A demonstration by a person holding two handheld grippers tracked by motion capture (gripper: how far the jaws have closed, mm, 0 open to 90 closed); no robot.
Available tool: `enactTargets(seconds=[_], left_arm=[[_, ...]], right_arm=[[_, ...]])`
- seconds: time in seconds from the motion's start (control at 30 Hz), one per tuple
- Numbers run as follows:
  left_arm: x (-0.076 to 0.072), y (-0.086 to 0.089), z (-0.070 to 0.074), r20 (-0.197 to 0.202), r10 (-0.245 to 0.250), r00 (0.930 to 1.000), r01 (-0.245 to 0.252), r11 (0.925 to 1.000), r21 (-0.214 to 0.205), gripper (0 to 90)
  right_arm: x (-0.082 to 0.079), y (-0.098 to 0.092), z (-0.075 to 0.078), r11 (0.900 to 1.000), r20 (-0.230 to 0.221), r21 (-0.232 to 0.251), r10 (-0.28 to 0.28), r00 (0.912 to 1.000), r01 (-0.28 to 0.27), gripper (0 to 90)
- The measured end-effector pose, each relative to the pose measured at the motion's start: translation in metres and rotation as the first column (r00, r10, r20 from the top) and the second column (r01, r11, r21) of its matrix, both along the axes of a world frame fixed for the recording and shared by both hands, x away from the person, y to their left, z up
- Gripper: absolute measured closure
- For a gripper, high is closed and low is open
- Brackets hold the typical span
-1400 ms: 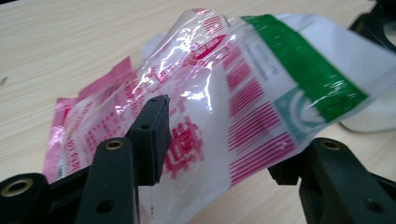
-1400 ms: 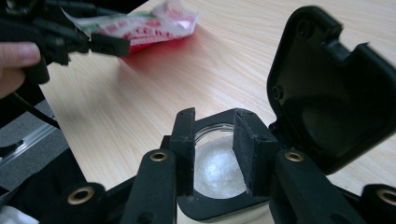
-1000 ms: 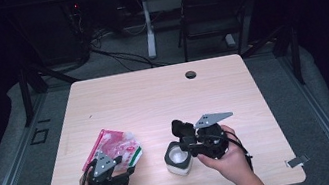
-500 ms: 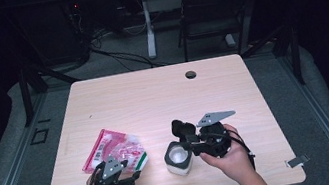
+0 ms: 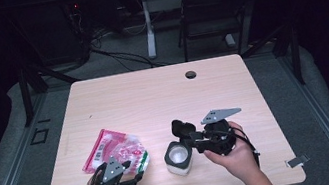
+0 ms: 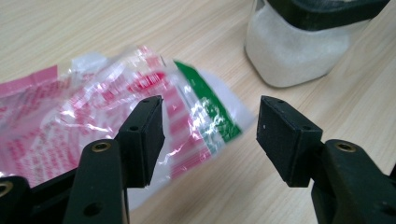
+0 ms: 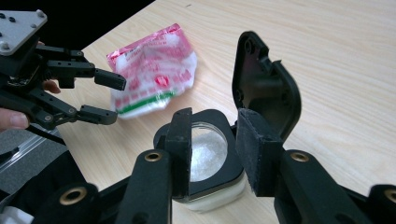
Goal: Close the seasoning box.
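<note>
Crinkly pink packet [image 6: 93, 107] lies just ahead-left of the left hand-held gripper [image 6: 210, 135], jaws parted and empty; right hand-held gripper [image 7: 215, 149], seemingly released, straddles the jar [image 7: 208, 161] rim.

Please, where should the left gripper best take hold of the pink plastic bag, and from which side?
Probably at the green-striped end of the pink plastic bag, from the person's side. That end lies flat on the table just ahead of the open left gripper, clear of the jar.
</note>
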State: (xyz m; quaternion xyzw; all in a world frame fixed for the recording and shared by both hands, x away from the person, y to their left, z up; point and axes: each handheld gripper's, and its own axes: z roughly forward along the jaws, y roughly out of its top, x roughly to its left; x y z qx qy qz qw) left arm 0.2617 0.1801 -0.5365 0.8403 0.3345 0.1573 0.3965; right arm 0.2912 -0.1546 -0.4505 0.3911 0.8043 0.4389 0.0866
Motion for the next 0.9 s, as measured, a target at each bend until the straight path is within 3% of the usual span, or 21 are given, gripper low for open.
enactTargets(seconds=[0.17,0.33,0.63,0.9], left_arm=[[0.001,0.001,0.001,-0.020,-0.002,0.9998,0.001,0.9995,-0.031,42.0],[0.002,0.003,0.000,-0.023,-0.004,0.9997,0.003,0.9995,-0.032,42.7],[0.000,0.008,0.002,-0.004,0.011,0.9999,-0.012,0.9991,-0.041,43.1],[-0.003,0.019,0.008,0.025,0.045,0.9987,-0.043,0.9973,-0.059,43.1]], right_arm=[[0.000,-0.005,0.002,0.9999,0.002,0.005,-0.012,0.9999,0.012,66.2],[0.003,-0.012,0.002,0.9995,-0.003,0.007,-0.032,0.9995,0.032,64.4],[0.007,-0.017,0.002,0.9981,0.006,-0.023,-0.057,0.9983,0.057,61.8],[0.014,-0.026,0.004,0.9962,0.021,-0.007,-0.087,0.9960,0.087,56.2]])
